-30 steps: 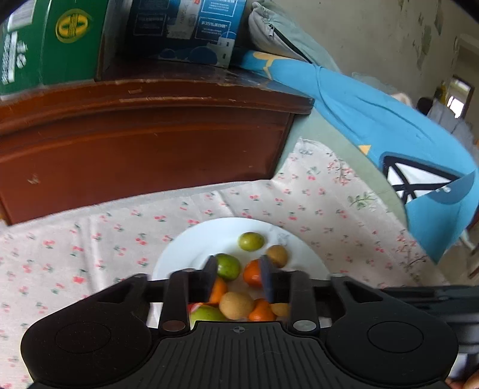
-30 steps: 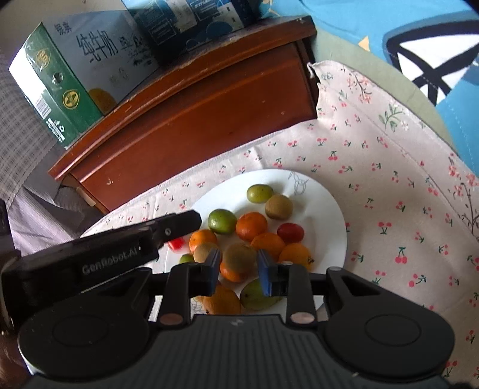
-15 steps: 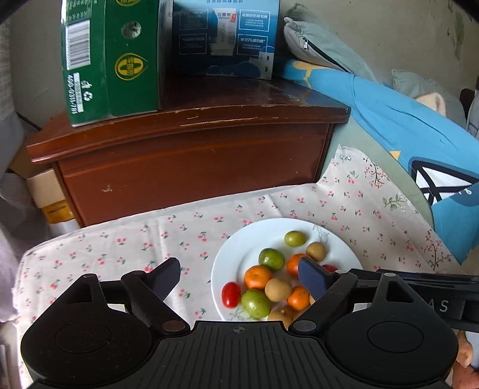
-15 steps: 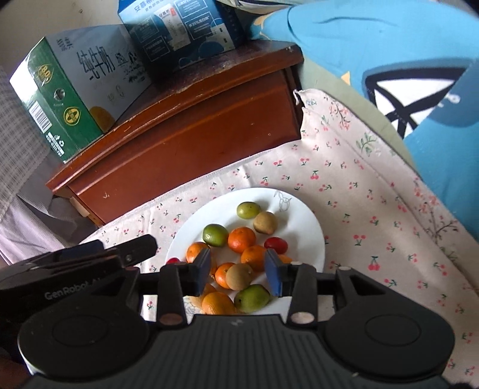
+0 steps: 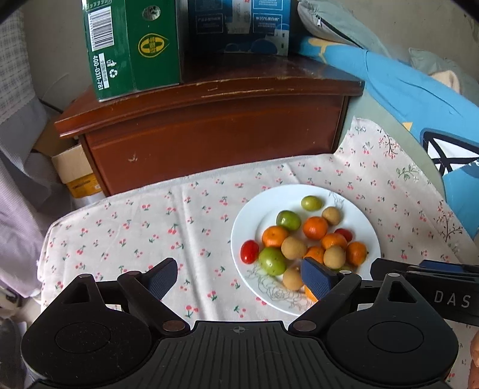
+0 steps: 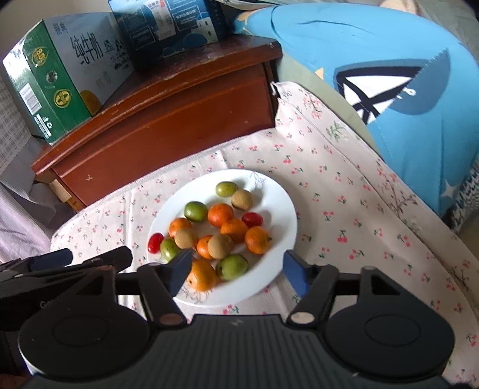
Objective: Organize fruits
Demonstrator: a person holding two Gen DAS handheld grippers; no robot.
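Note:
A white plate (image 5: 362, 218) (image 6: 281, 203) on a cherry-print cloth holds several small fruits: oranges (image 5: 315, 227) (image 6: 220, 214), green fruits (image 5: 288, 219) (image 6: 195, 211), brown round fruits (image 5: 293, 247) (image 6: 241, 199) and red cherry tomatoes (image 5: 249, 251) (image 6: 155, 242). My left gripper (image 5: 239, 281) is open and empty, held above the cloth at the plate's near left edge. My right gripper (image 6: 236, 270) is open and empty, above the plate's near edge.
The cherry-print cloth (image 5: 143, 227) (image 6: 359, 191) covers the surface. A dark wooden cabinet (image 5: 209, 119) (image 6: 167, 119) stands behind it with a green carton (image 5: 131, 45) and a blue box (image 5: 239, 24). Blue bedding (image 6: 389, 74) lies at the right.
Both grippers have pulled back and up from the fruit pile and opened wide. The left one opened first, the right one after it.

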